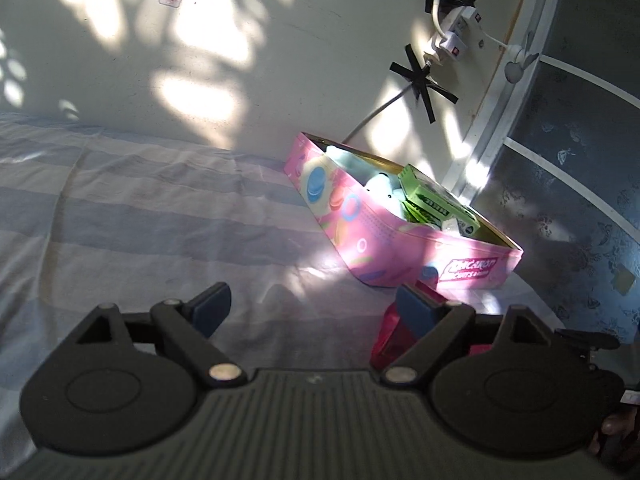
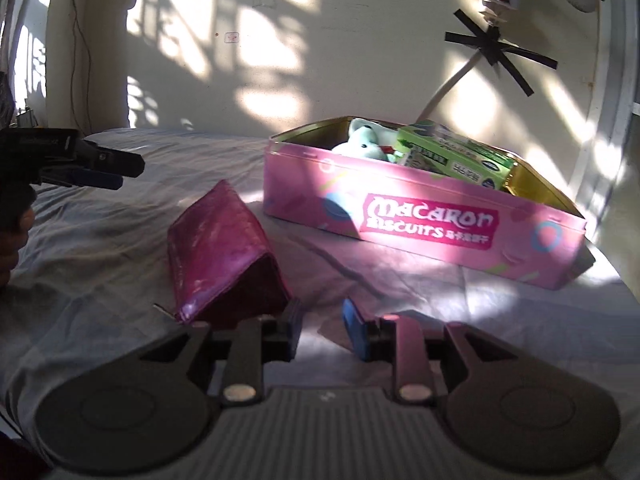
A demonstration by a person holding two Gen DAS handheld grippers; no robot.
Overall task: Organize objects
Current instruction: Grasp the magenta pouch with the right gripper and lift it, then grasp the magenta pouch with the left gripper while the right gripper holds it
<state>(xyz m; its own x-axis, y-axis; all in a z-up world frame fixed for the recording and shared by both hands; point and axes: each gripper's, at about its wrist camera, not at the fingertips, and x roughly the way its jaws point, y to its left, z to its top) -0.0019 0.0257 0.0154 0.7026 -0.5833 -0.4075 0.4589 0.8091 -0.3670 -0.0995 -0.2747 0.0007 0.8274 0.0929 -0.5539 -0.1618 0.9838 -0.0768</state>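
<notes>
A pink Macaron Biscuits tin (image 2: 432,220) stands open on the bed, also in the left wrist view (image 1: 400,248). Inside it lie a mint plush bear (image 2: 362,142) and green boxes (image 2: 456,156). A shiny magenta pouch (image 2: 224,252) lies on the sheet in front of the tin. My right gripper (image 2: 320,328) is open and empty, just right of the pouch's near end. My left gripper (image 1: 316,308) is open and empty; the pouch (image 1: 394,342) shows behind its right finger. The left gripper also appears at the left edge of the right wrist view (image 2: 100,168).
A striped sheet (image 1: 140,208) covers the bed. A cream wall stands behind, with a taped cable (image 1: 424,84) and a power strip (image 1: 456,36). A dark patterned panel (image 1: 568,168) is at the right, close to the tin.
</notes>
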